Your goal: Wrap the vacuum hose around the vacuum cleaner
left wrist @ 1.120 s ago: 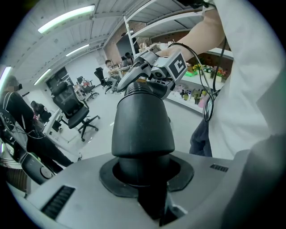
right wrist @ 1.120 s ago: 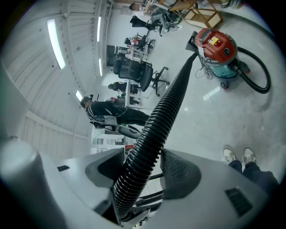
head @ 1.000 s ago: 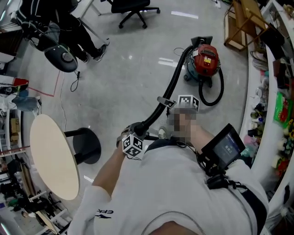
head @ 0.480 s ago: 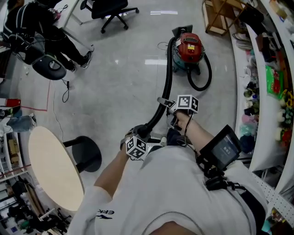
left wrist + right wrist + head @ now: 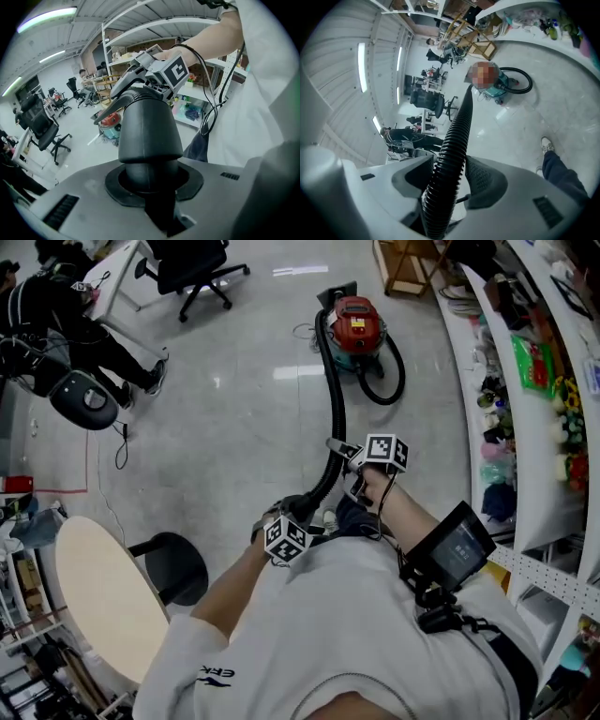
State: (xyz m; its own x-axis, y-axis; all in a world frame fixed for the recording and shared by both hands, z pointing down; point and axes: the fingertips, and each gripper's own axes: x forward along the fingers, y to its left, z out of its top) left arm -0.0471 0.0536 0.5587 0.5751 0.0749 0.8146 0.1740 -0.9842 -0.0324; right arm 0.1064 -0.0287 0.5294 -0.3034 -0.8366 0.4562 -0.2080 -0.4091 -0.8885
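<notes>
The red vacuum cleaner (image 5: 356, 324) stands on the glossy grey floor (image 5: 234, 427) near the curved white shelf (image 5: 487, 362) at the floor's right edge, with open floor to its left. Its black ribbed hose (image 5: 334, 418) runs back to the person. The left gripper (image 5: 150, 174) is clamped on the hose's smooth end cuff. The right gripper (image 5: 444, 183) has just been closing, its jaws still apart around the ribbed stretch.
</notes>
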